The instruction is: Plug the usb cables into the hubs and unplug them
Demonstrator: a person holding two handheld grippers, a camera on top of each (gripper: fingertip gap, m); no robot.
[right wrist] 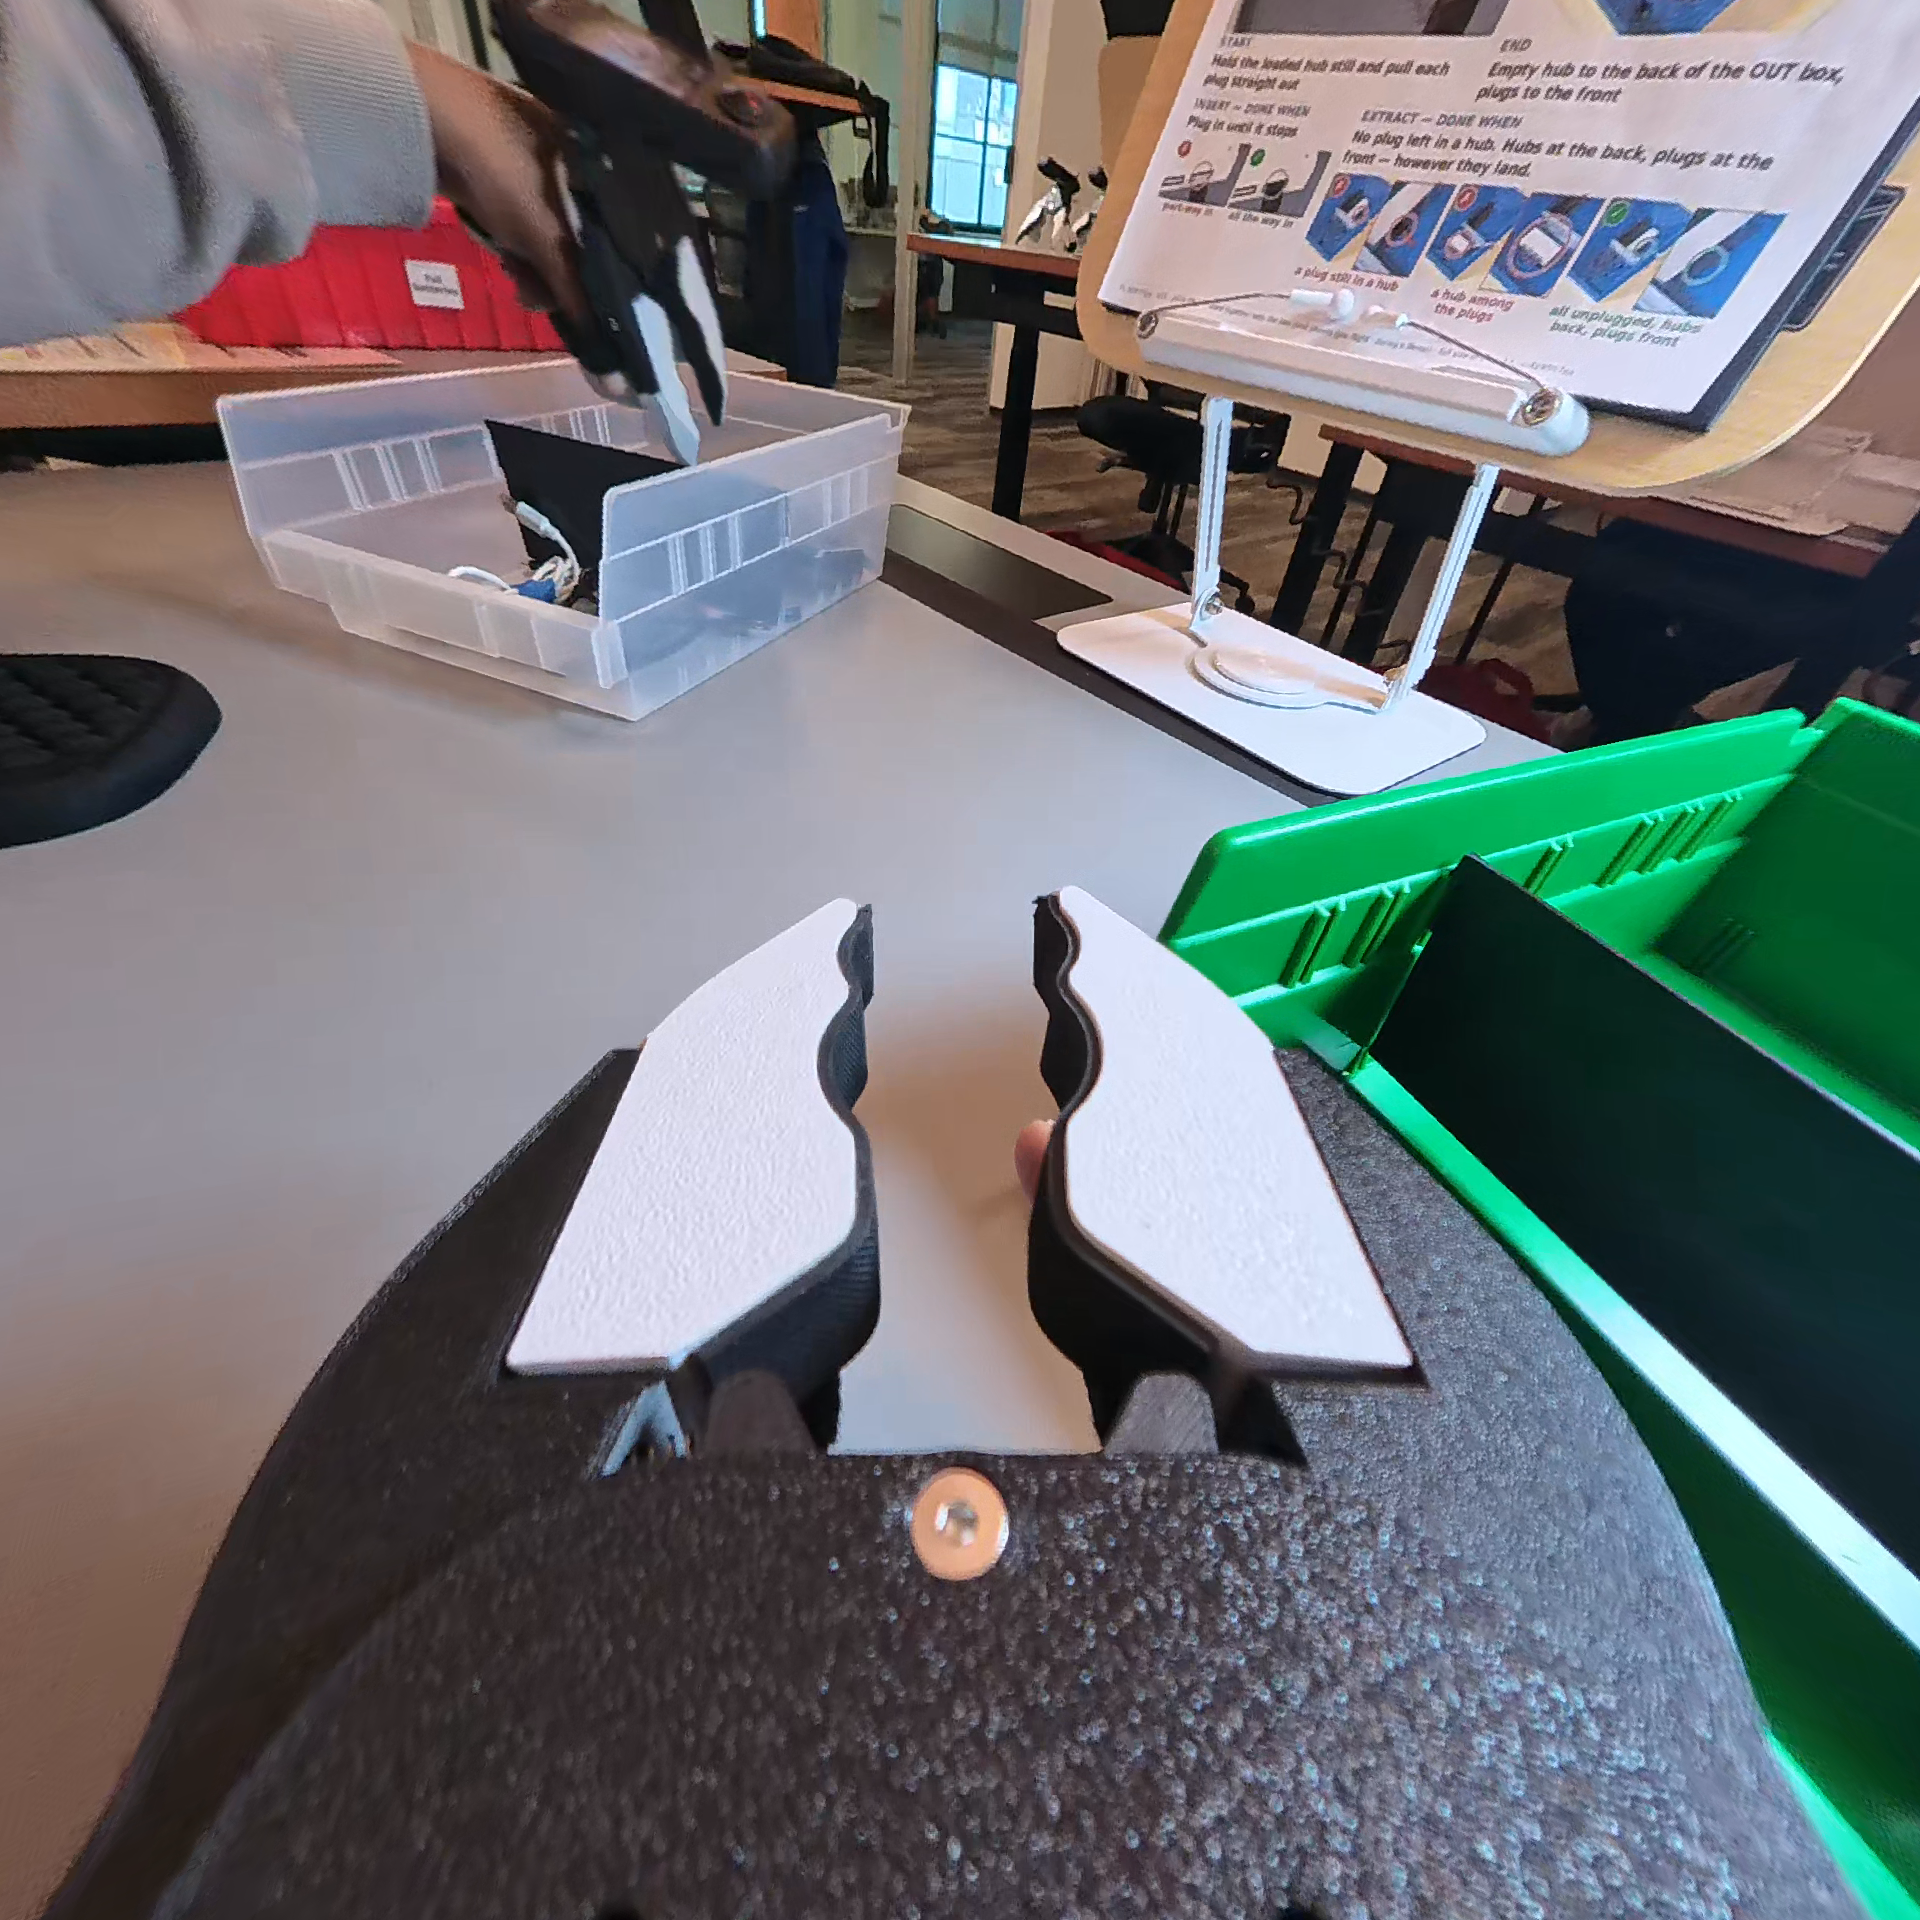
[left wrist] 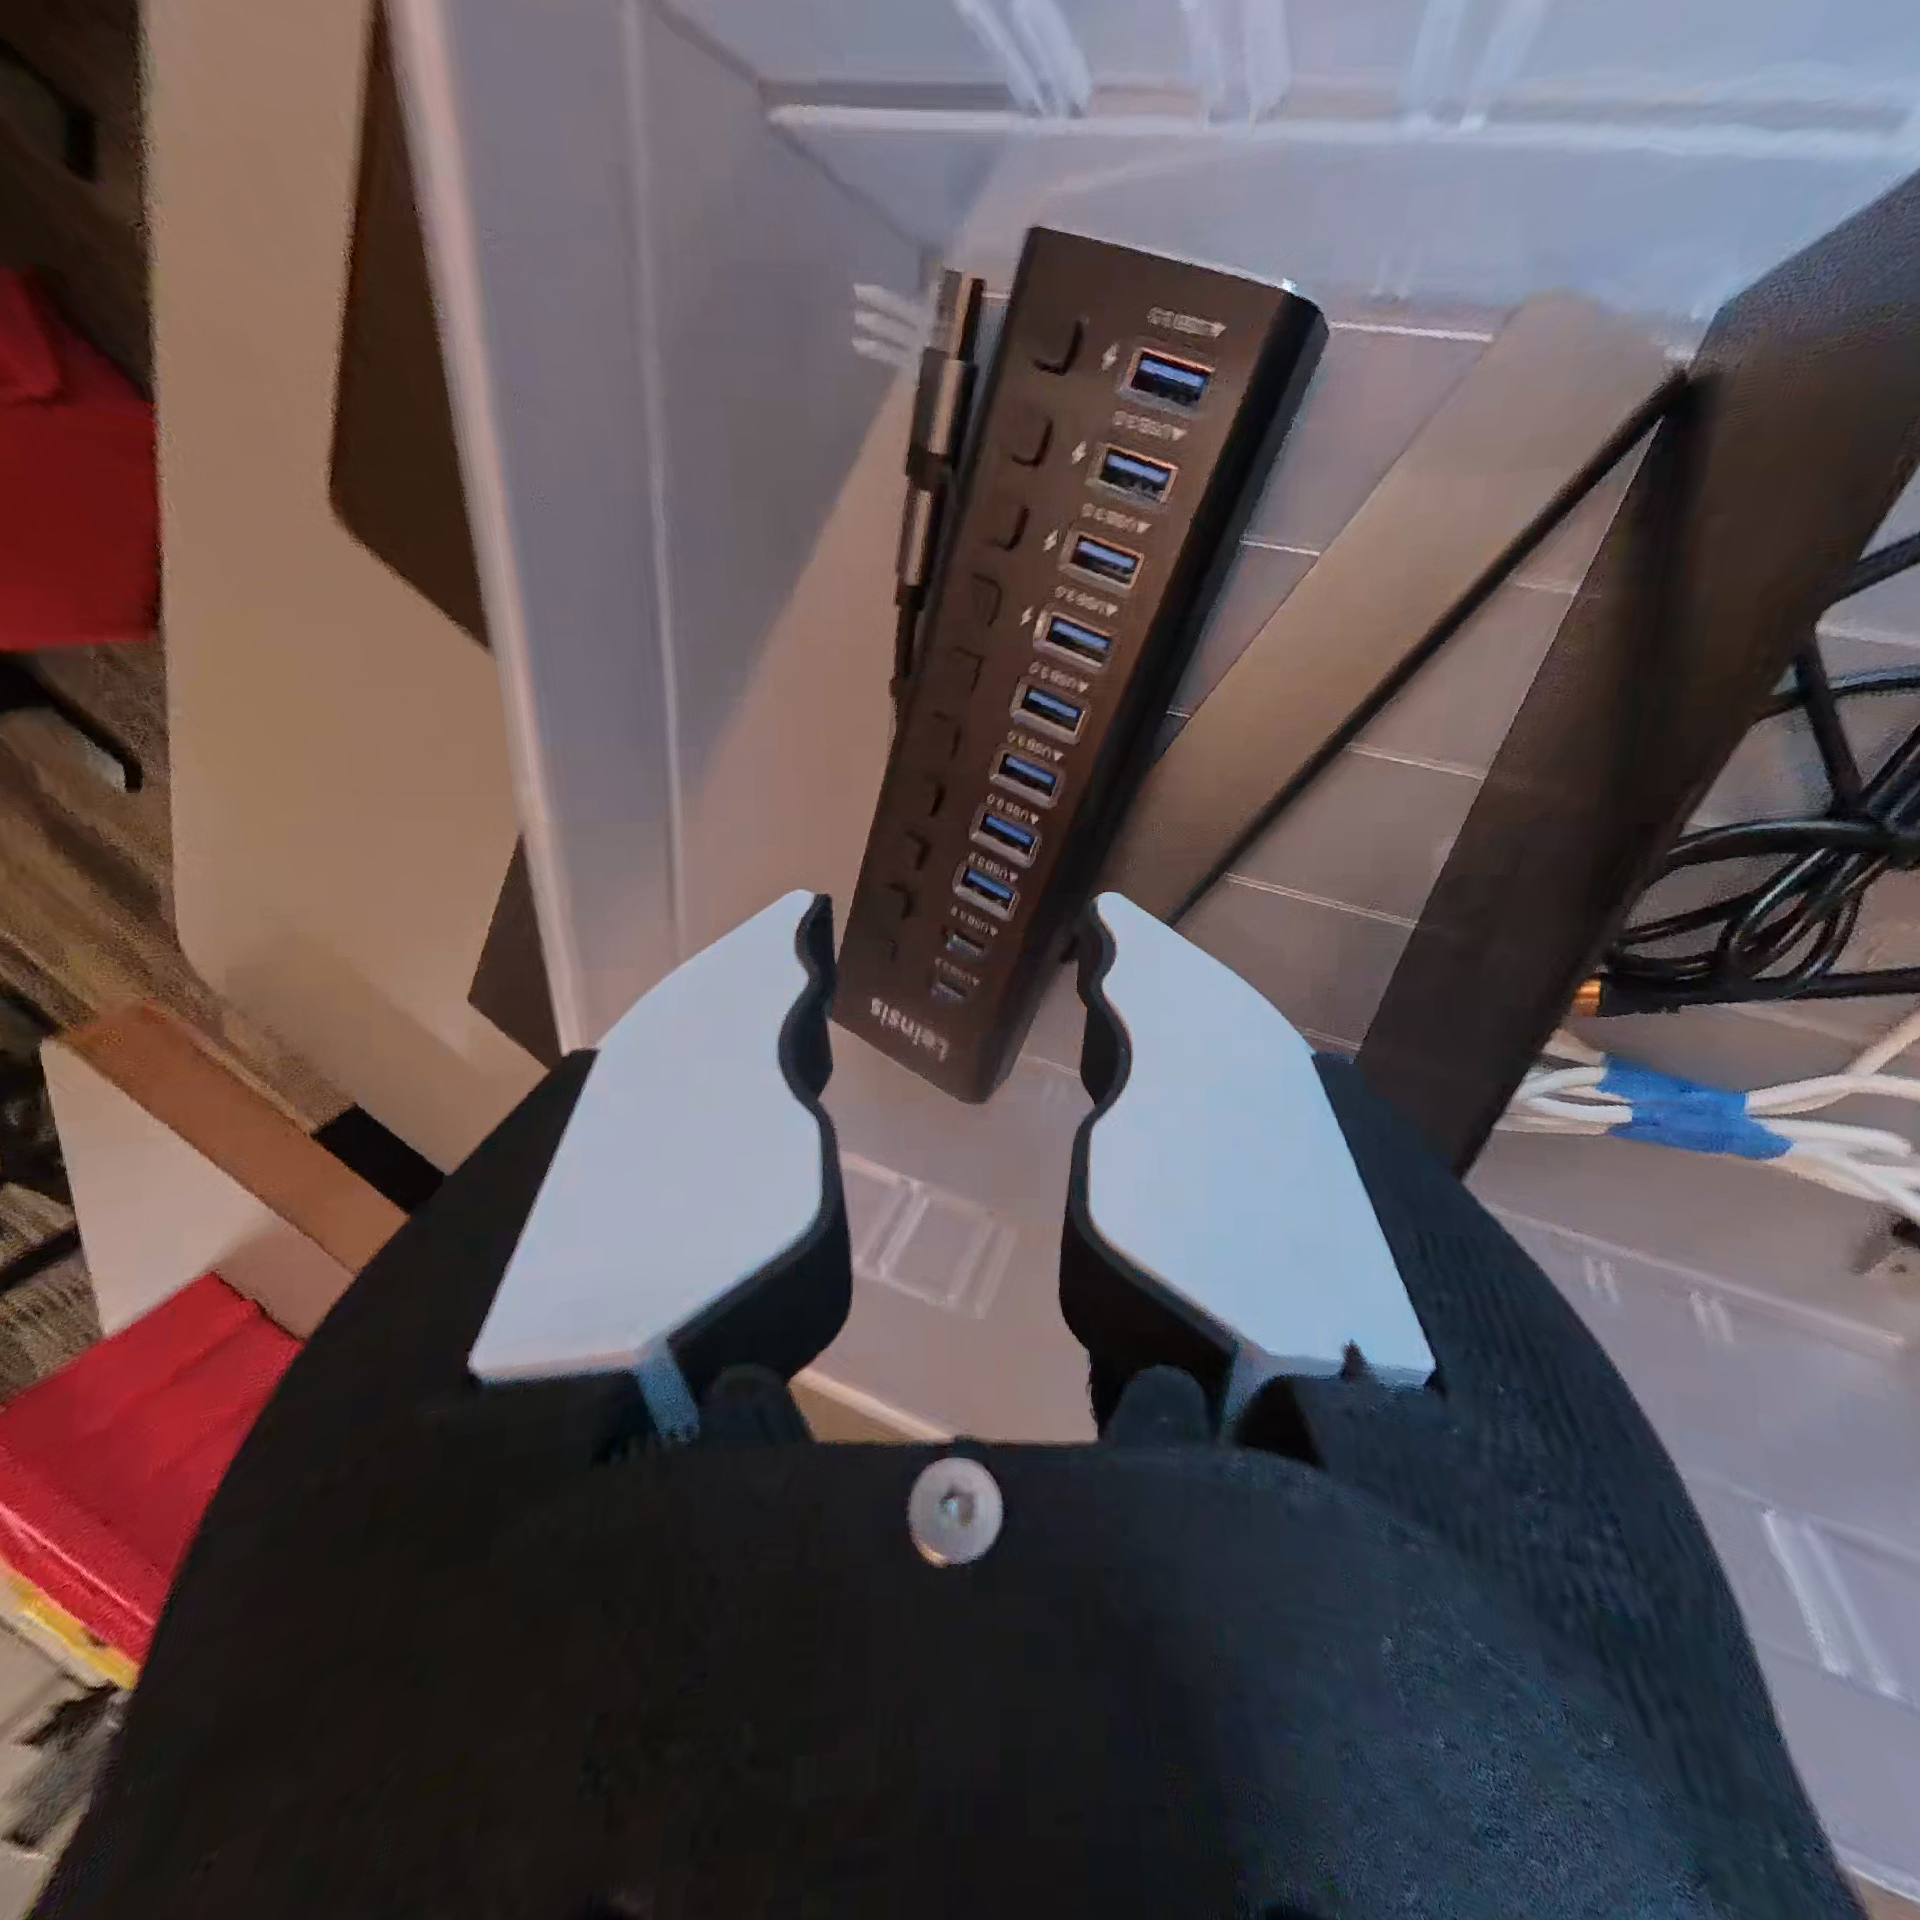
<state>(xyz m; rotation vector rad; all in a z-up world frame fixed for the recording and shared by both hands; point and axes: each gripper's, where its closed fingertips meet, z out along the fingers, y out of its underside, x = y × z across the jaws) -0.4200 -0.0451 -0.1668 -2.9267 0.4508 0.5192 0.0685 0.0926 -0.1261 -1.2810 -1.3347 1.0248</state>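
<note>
A long black USB hub (left wrist: 1081, 644) with a row of empty blue ports lies in the clear plastic bin (left wrist: 1299, 1195), leaning against the bin's back wall. My left gripper (left wrist: 956, 940) is open and empty, its tips either side of the hub's near end, not touching. Black cables (left wrist: 1787, 894) and white cables tied with blue tape (left wrist: 1683, 1117) lie beyond a black divider (left wrist: 1621, 665). In the right wrist view the left gripper (right wrist: 681, 416) hovers over the clear bin (right wrist: 727, 582). My right gripper (right wrist: 951, 920) is open and empty above the grey table (right wrist: 520, 935).
A green bin (right wrist: 1455, 883) with a black divider (right wrist: 1662, 1132) sits right beside my right gripper. An instruction sheet on a white stand (right wrist: 1340, 665) is at the far right. A black pad (right wrist: 83, 738) lies at the table's left. A red box (right wrist: 374, 281) stands behind.
</note>
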